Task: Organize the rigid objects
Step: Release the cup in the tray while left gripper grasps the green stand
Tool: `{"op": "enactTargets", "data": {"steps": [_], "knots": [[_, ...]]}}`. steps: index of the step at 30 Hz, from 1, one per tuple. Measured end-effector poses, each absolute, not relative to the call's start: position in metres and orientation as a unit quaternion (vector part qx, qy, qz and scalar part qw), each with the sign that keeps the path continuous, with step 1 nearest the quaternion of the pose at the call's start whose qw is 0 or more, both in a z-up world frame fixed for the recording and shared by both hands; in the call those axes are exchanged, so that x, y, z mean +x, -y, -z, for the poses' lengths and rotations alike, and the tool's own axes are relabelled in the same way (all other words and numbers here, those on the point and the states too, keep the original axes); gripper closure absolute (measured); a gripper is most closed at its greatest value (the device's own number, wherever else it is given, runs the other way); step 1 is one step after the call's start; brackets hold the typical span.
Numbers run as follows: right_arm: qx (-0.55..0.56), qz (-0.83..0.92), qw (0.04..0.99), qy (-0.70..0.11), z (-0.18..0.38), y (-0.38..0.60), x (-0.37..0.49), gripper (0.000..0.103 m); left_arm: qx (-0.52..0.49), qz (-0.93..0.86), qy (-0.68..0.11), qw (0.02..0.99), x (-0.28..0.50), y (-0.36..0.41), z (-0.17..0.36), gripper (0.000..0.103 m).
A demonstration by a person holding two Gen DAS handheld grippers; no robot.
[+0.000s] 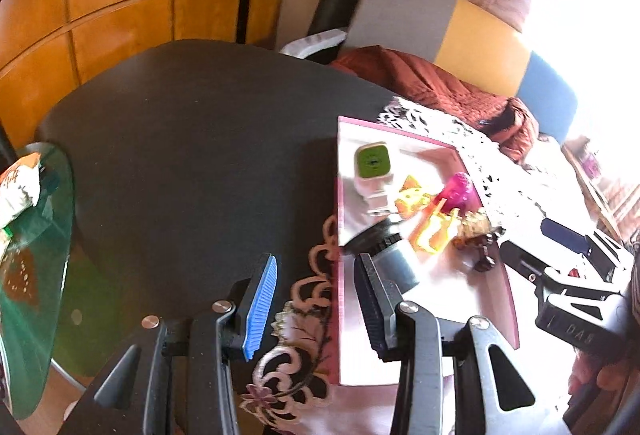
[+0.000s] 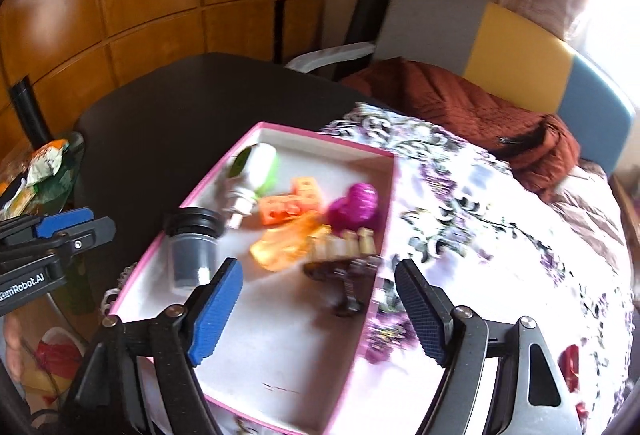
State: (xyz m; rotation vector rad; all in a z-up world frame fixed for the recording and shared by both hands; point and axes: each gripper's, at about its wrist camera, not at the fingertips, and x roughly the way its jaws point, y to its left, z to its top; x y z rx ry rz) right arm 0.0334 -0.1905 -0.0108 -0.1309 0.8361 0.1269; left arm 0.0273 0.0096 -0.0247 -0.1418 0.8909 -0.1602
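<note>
I see the pink-rimmed tray point(image 2: 280, 347) on the floral cloth point(image 2: 500, 235) already holding the dark jar point(image 2: 192, 247), green-and-white bottle point(image 2: 256, 171), orange blocks point(image 2: 292, 201) and magenta toy point(image 2: 356, 207). My left gripper point(image 1: 316, 303) and right gripper point(image 2: 320, 311) both gape wide, empty. Sorting looks mostly done, I judge.
</note>
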Motion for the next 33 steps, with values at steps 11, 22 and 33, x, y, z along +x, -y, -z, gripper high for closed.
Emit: {"op": "enactTargets", "data": {"steps": [11,22,33], "knots": [[0.002,0.041,0.909,-0.415,0.01,0.31,0.007,0.018,-0.042,0.144,-0.437,0.887,0.023,0.035,0.018,0.063],[0.142,0.22,0.881,-0.393,0.004,0.487,-0.06,0.016,0.024,0.272,-0.447,0.852,0.015,0.126,0.012,0.063],[0.324,0.33,0.818,-0.341,0.034,0.577,-0.12,0.015,0.086,0.425,-0.468,0.77,-0.015,0.254,0.024,0.063]]}}
